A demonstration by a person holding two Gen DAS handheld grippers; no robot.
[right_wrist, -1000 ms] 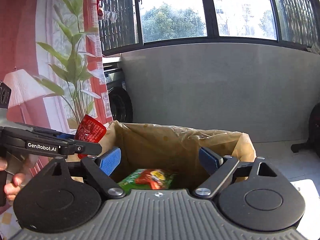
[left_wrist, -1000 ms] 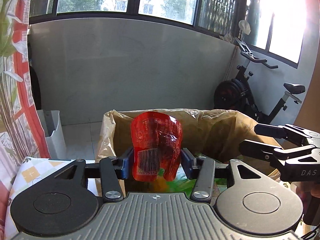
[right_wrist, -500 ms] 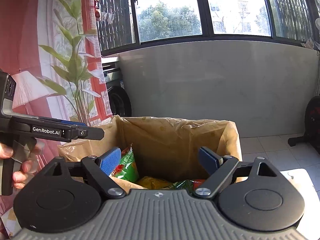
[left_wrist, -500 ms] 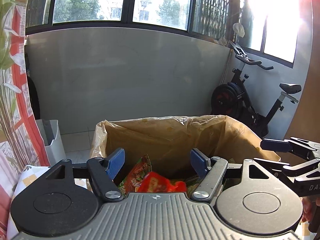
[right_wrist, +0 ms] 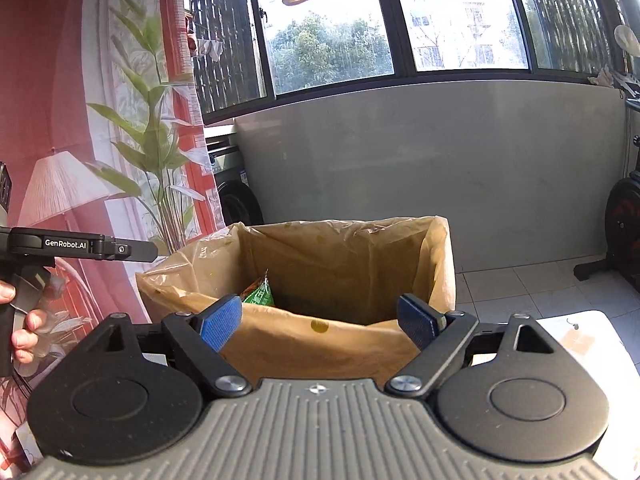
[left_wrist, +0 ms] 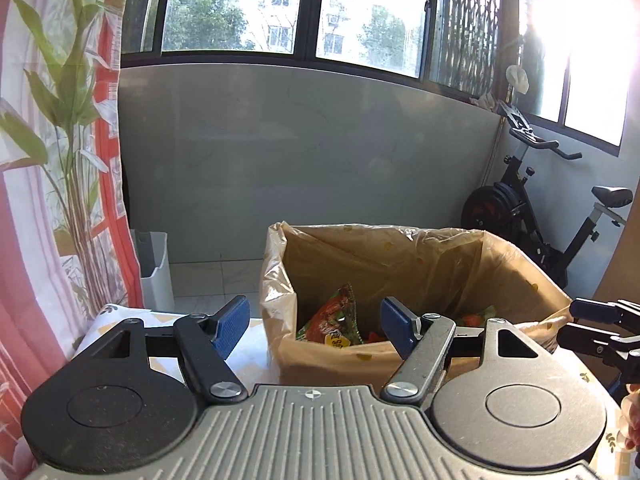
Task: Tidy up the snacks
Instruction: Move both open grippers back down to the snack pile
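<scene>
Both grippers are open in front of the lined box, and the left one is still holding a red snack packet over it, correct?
Not quite. The left gripper is open and holds nothing, as the left wrist view shows. Snack packets lie inside the lined box. The right gripper is open in front of the box too.

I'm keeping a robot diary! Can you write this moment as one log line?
left gripper: open, empty | right gripper: open, empty | snack packets: inside lined box
</scene>
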